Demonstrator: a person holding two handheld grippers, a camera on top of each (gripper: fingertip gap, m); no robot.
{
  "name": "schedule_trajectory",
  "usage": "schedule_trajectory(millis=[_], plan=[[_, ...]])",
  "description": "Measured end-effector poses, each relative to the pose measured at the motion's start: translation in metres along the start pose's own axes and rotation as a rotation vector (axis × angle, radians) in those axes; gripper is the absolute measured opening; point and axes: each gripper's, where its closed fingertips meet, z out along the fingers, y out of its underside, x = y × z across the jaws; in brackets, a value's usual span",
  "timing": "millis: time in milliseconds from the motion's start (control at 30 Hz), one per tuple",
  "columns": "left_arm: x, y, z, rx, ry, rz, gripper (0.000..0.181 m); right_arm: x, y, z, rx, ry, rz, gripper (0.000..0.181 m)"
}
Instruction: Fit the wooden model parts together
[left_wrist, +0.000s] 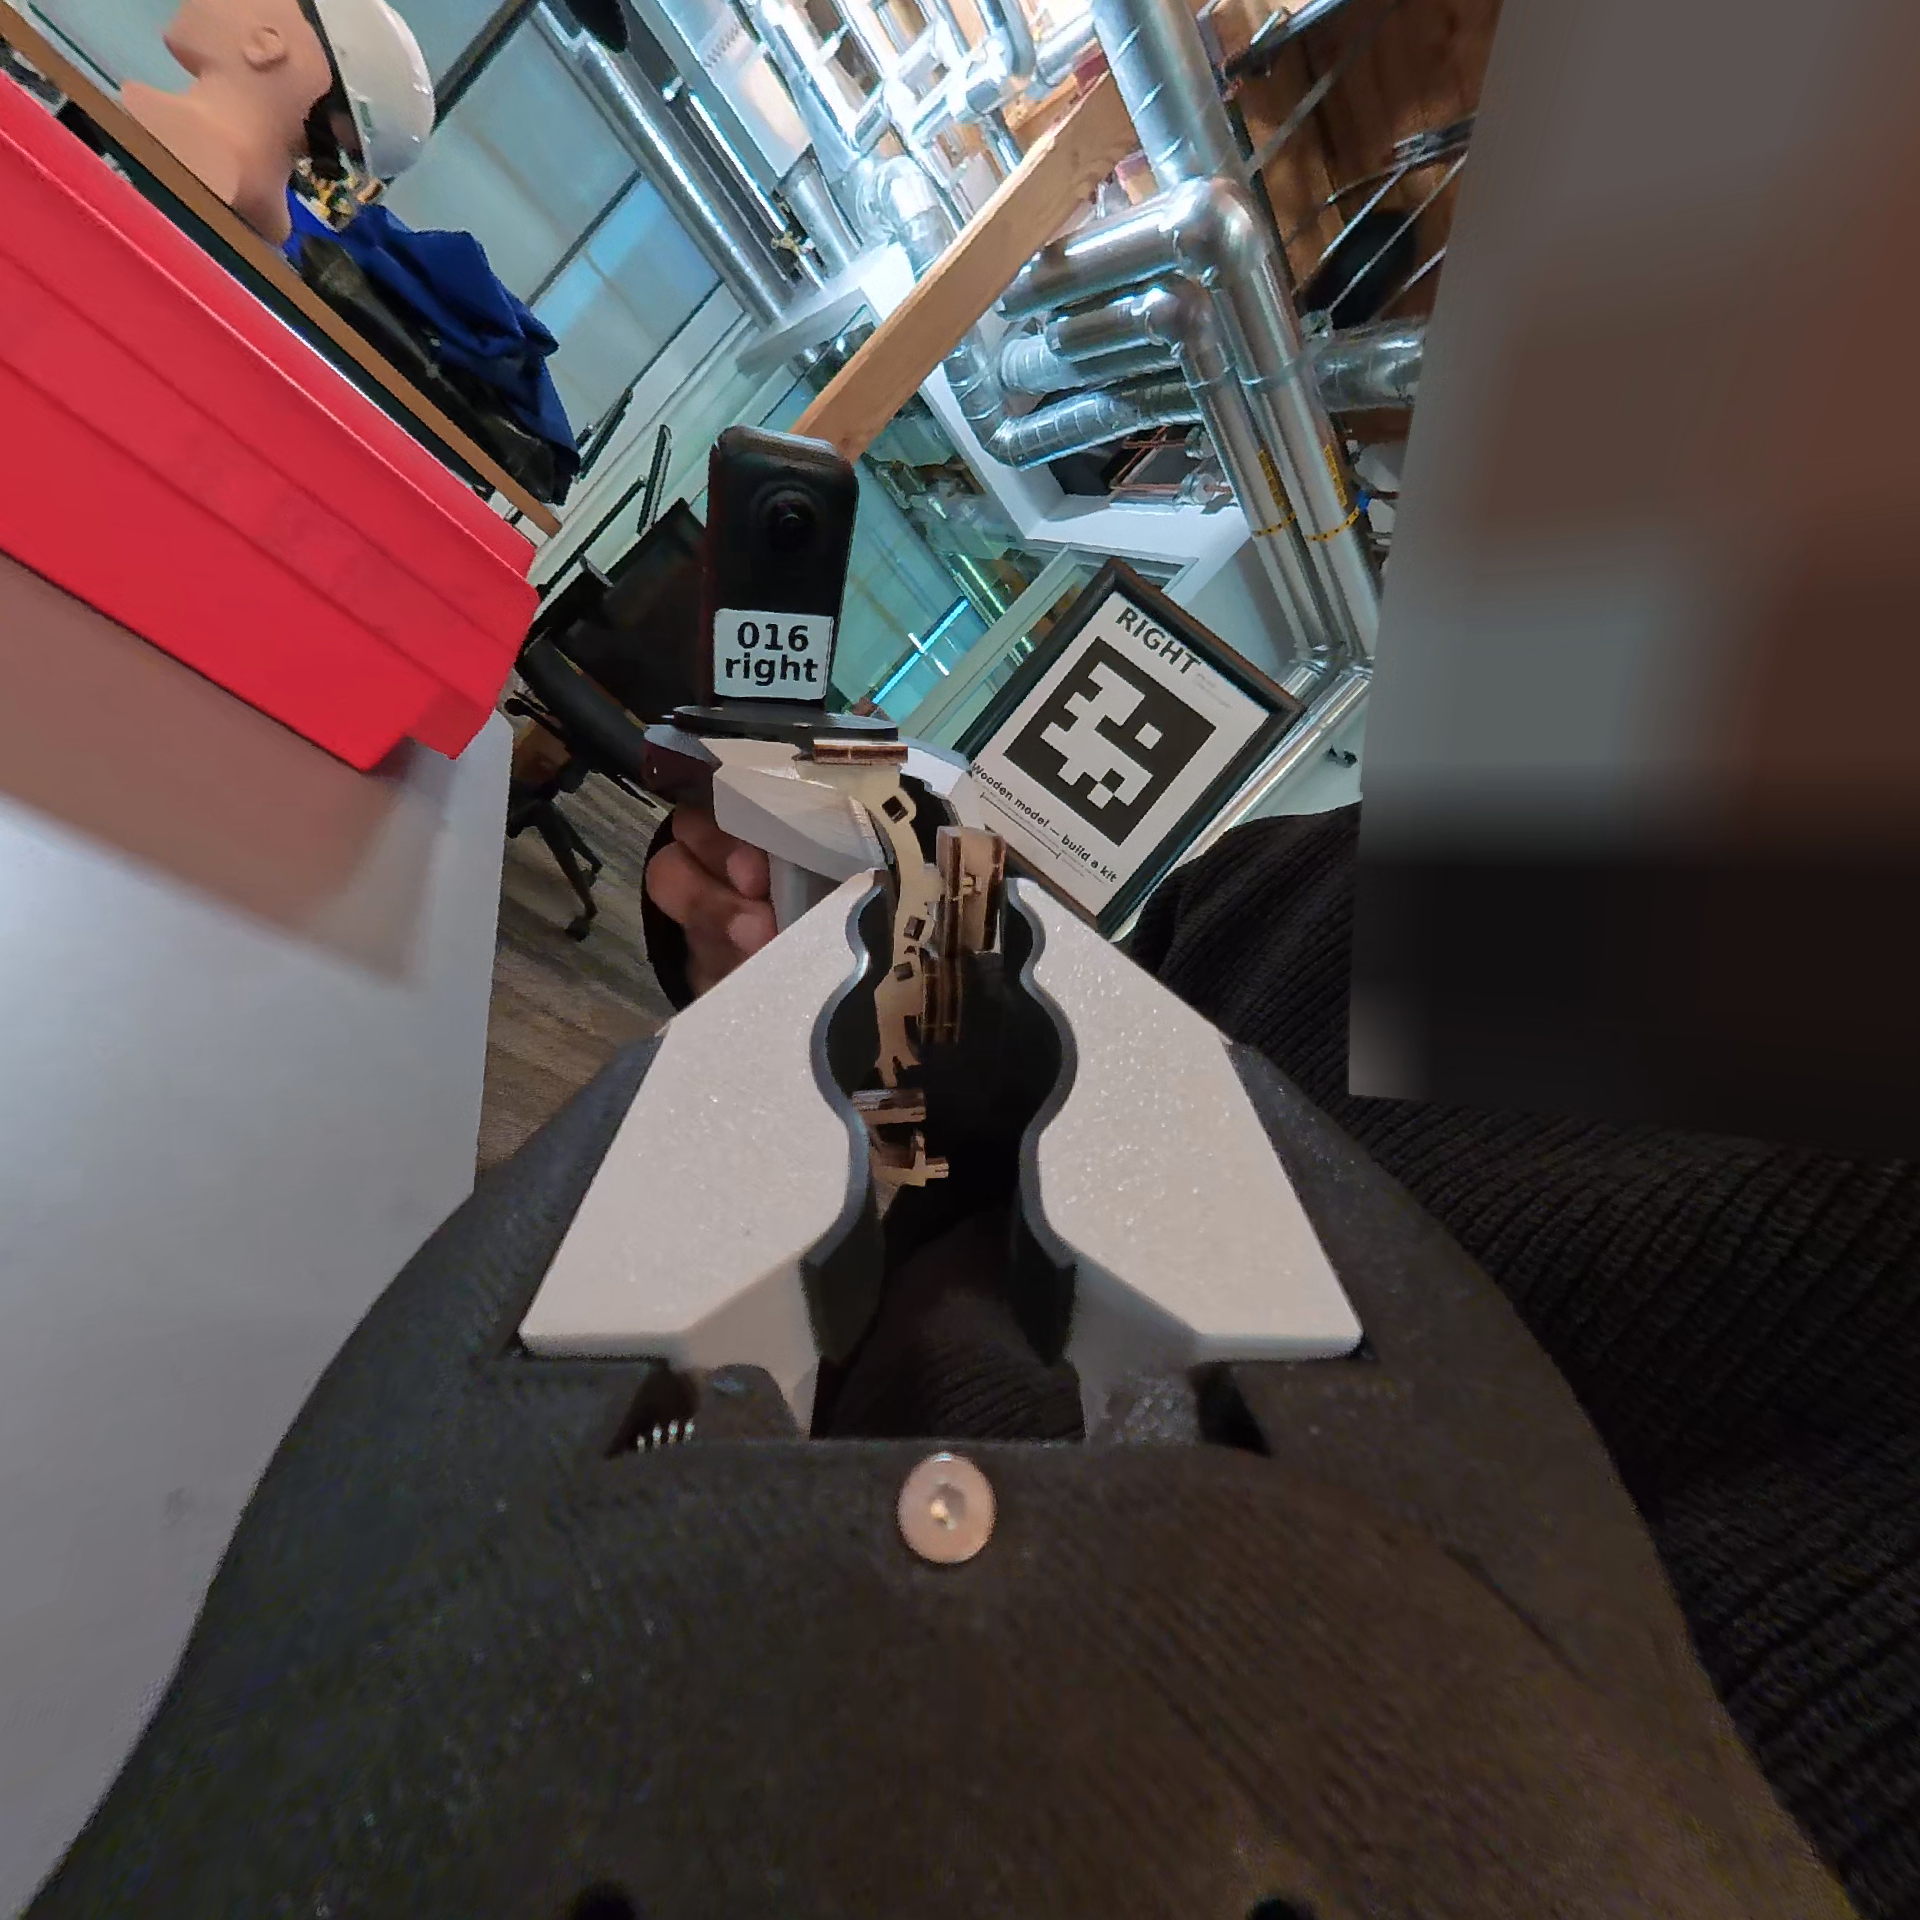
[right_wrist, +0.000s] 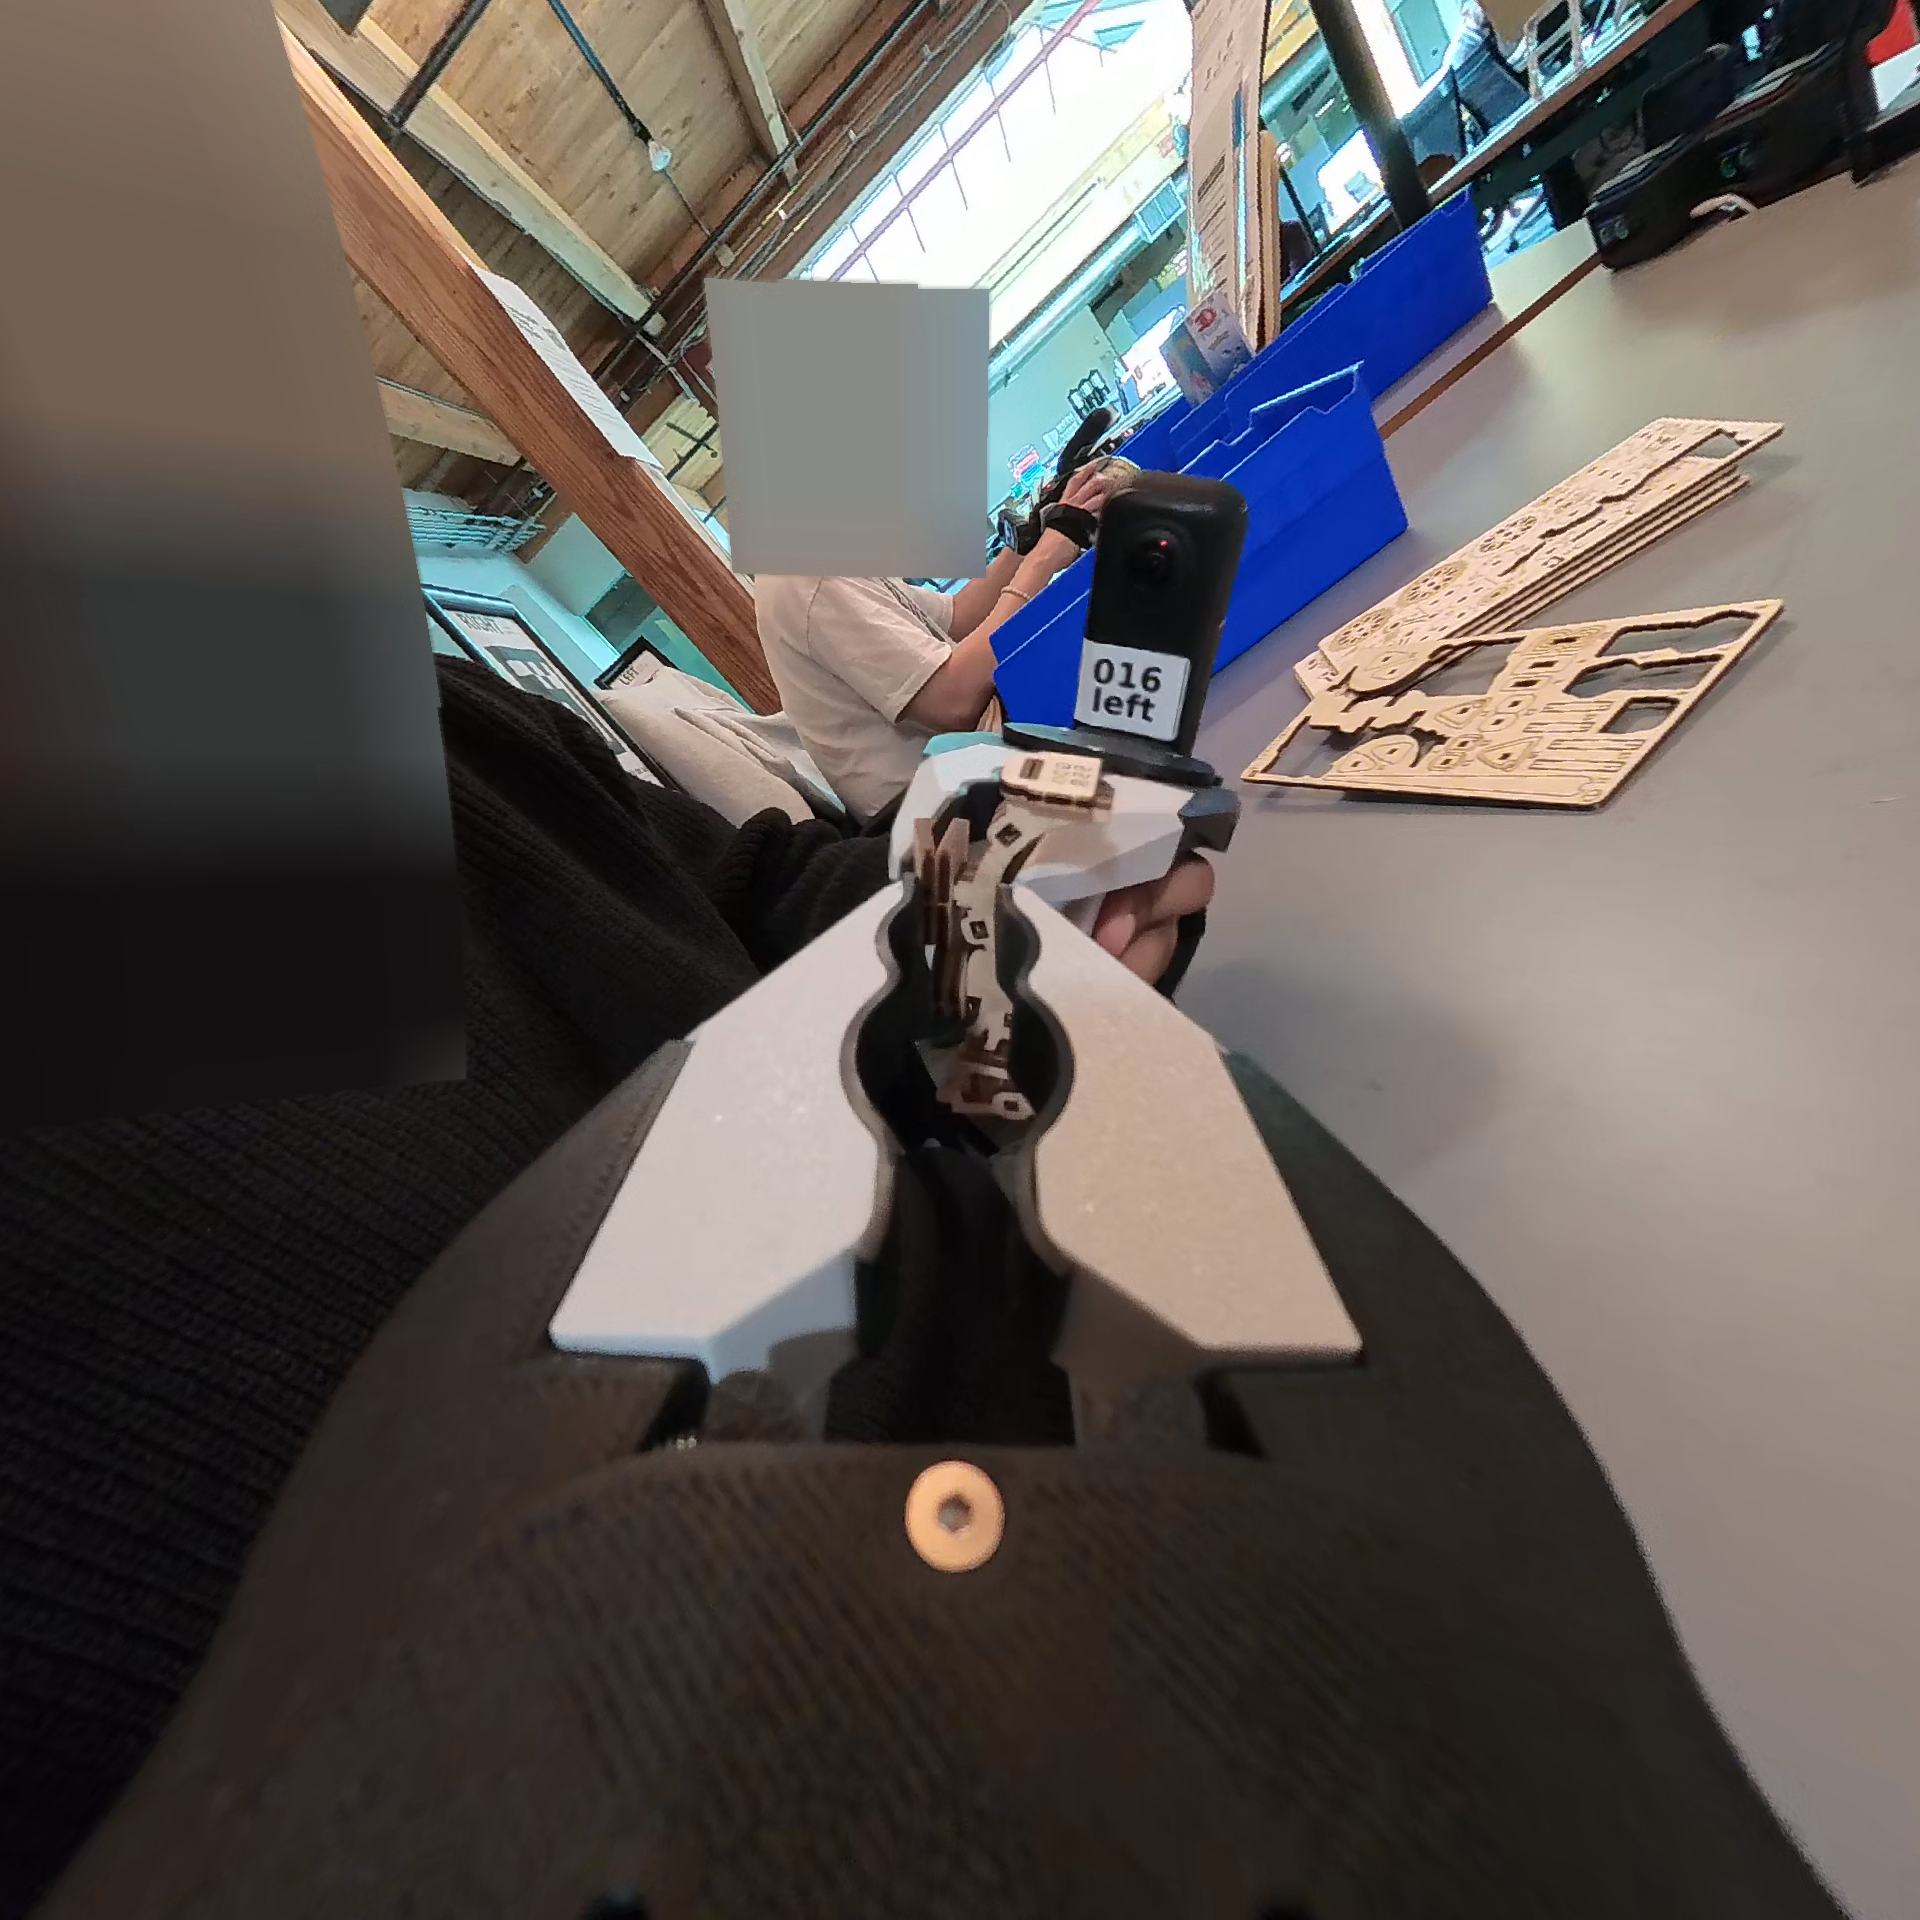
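The wooden model part is a curved, notched strip (left_wrist: 902, 935) with a small stacked block (left_wrist: 968, 883) beside it and short cross pieces at its ends. My left gripper (left_wrist: 935, 899) is closed around the strip and block at its fingertips. My right gripper (left_wrist: 821, 810) faces it from the far side, touching the strip's upper end. In the right wrist view the same strip (right_wrist: 982, 935) and block (right_wrist: 935, 914) sit between my right gripper's (right_wrist: 958, 906) closed fingertips, with my left gripper (right_wrist: 1039, 831) opposite. I cannot tell which piece each one clamps.
A red bin (left_wrist: 208, 468) stands at the left, and a framed marker sign (left_wrist: 1122, 748) behind. Laser-cut wooden sheets (right_wrist: 1507, 707) lie on the grey table (right_wrist: 1558, 1091) by blue bins (right_wrist: 1278, 520). A seated person (right_wrist: 862, 675) is behind. A dark knit sleeve (right_wrist: 260, 1299) is close by.
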Motion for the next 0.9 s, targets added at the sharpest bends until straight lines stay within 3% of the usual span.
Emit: schedule_trajectory(millis=[633, 900], plan=[[-0.001, -0.003, 0.001, 0.024, -0.028, 0.041, 0.015, 0.0, -0.003, 0.0, 0.038, -0.018, 0.035, 0.014], [-0.01, -0.006, 0.001, 0.064, -0.025, -0.09, 0.02, 0.008, -0.005, -0.003, 0.071, -0.009, 0.093, 0.014]])
